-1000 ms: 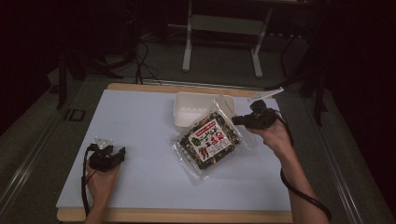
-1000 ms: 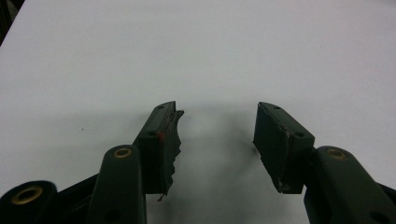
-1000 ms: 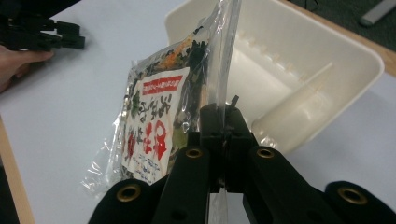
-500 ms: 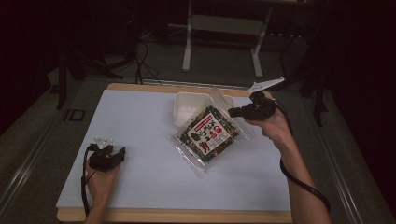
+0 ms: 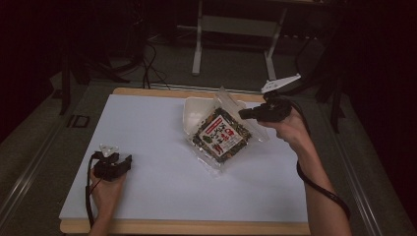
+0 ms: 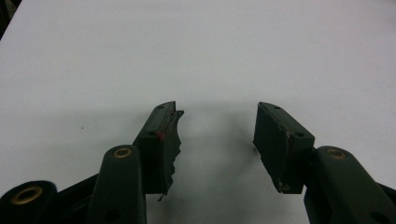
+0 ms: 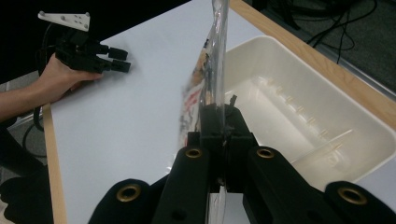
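Clear plastic snack packet (image 5: 222,136) with red-and-white label over dark contents, tilted, far edge lifted and pinched in the right tool (image 5: 243,114), near end low on the white counter (image 5: 157,147). Just behind it, shallow white plastic tray (image 5: 193,107), open side up, ribbed inside.

White table (image 5: 147,128); metal frame legs (image 5: 198,44) behind.

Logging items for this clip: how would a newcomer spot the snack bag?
On the white table, look right of centre, by the white tray. The clear snack bag tilts over it, pinched by the right gripper; its dark contents and red-and-white label set it apart.
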`<act>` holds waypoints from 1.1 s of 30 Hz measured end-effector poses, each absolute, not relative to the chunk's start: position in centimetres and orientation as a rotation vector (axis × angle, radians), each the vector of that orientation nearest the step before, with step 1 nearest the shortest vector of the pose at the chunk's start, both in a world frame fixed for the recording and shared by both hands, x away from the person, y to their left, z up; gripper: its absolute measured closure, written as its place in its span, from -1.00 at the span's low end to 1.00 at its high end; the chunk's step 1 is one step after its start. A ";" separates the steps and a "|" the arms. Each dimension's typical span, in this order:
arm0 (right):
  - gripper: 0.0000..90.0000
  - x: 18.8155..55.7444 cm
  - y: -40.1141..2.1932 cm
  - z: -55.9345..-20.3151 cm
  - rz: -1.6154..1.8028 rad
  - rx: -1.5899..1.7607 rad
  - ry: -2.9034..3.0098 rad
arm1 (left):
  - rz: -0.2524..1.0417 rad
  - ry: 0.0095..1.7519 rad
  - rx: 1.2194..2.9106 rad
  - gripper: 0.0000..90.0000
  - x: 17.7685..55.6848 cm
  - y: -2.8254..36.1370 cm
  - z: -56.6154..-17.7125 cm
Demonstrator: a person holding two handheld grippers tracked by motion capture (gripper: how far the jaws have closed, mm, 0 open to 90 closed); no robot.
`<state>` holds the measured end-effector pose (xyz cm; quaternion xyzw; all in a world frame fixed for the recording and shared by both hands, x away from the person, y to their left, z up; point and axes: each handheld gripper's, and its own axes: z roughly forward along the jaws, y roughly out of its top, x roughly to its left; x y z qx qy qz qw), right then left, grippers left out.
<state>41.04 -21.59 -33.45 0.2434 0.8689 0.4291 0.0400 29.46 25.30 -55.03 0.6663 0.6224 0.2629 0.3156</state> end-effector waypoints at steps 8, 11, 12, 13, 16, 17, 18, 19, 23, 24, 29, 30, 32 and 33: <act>0.99 40.9 -21.7 -31.9 1.313 0.696 2.646 | 0.694 1.640 1.756 0.10 29.4 25.3 -55.0; 0.99 40.8 -21.7 -31.3 1.309 0.695 2.633 | 0.694 1.642 1.755 0.11 29.4 25.3 -55.0; 0.99 40.8 -21.7 -31.2 1.311 0.691 2.629 | 0.692 1.643 1.752 0.10 29.4 25.3 -55.0; 0.99 40.8 -21.8 -31.0 1.315 0.690 2.624 | 0.692 1.642 1.754 0.10 29.4 25.3 -55.0; 0.99 40.8 -21.8 -30.6 1.317 0.687 2.616 | 0.694 1.641 1.756 0.10 29.4 25.3 -55.0; 0.99 40.8 -21.8 -30.4 1.314 0.686 2.612 | 0.694 1.642 1.755 0.11 29.4 25.3 -55.0; 0.99 40.8 -21.8 -30.2 1.308 0.685 2.609 | 0.694 1.642 1.754 0.11 29.4 25.3 -55.0; 0.99 40.9 -21.8 -30.0 1.305 0.682 2.606 | 0.693 1.642 1.755 0.11 29.4 25.3 -55.0; 0.99 41.1 -21.7 -29.5 1.291 0.685 2.598 | 0.693 1.642 1.754 0.10 29.4 25.3 -55.0; 0.99 41.2 -21.6 -29.4 1.289 0.685 2.595 | 0.693 1.642 1.753 0.11 29.4 25.3 -55.0; 0.99 41.4 -21.3 -28.6 1.267 0.680 2.587 | 0.694 1.642 1.750 0.10 29.4 25.3 -55.0; 0.99 41.5 -21.2 -28.4 1.261 0.679 2.584 | 0.694 1.643 1.749 0.10 29.4 25.3 -55.0; 0.99 41.6 -21.2 -28.0 1.249 0.675 2.580 | 0.694 1.643 1.750 0.10 29.4 25.3 -55.0; 0.99 41.6 -21.2 -28.0 1.249 0.675 2.580 | 0.694 1.643 1.750 0.10 29.4 25.3 -55.0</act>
